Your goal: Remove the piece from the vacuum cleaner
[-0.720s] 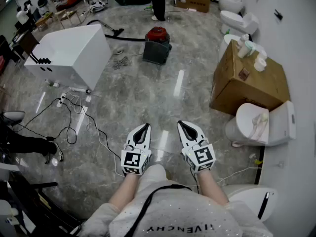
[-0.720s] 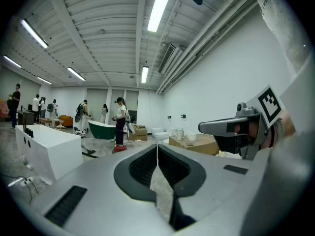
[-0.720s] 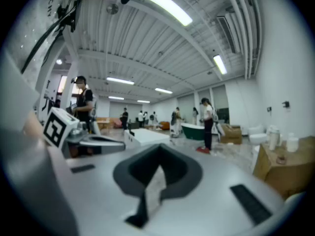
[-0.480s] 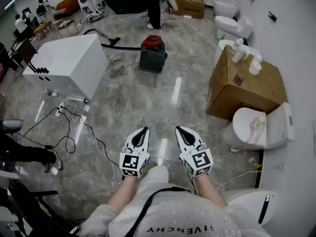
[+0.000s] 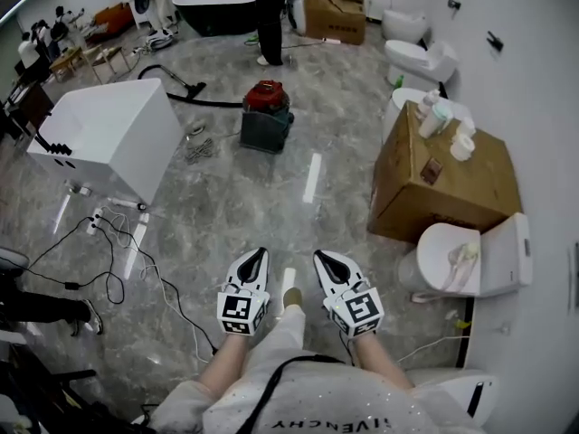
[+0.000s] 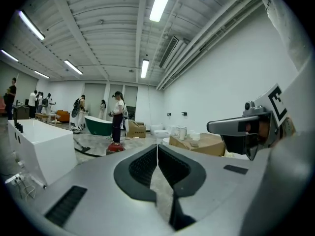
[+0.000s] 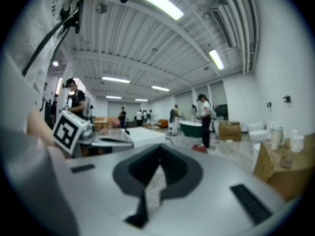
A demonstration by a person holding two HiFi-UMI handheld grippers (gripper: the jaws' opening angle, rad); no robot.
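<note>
The vacuum cleaner [image 5: 267, 114], a dark green drum with a red top, stands on the marble floor well ahead of me; its black hose [image 5: 172, 84] trails to the left. It shows small and far off in the left gripper view [image 6: 116, 147] and in the right gripper view [image 7: 200, 148]. My left gripper [image 5: 258, 255] and right gripper [image 5: 320, 259] are held side by side close to my body, both shut and empty, pointing toward the vacuum cleaner. In the left gripper view [image 6: 157, 149] the pads meet with nothing between them, and in the right gripper view [image 7: 159, 160] likewise.
A white box-shaped unit [image 5: 104, 138] sits at the left with cables [image 5: 118, 242] on the floor. A cardboard box [image 5: 439, 183] with cups and toilets [image 5: 466, 256] line the right wall. A person [image 5: 269, 12] stands beyond the vacuum cleaner near a dark bathtub [image 5: 213, 7].
The head view has tilted up and forward: the vacuum cleaner and boxes sit lower in the picture, and more of the far room shows. Both grippers stay shut, side by side.
</note>
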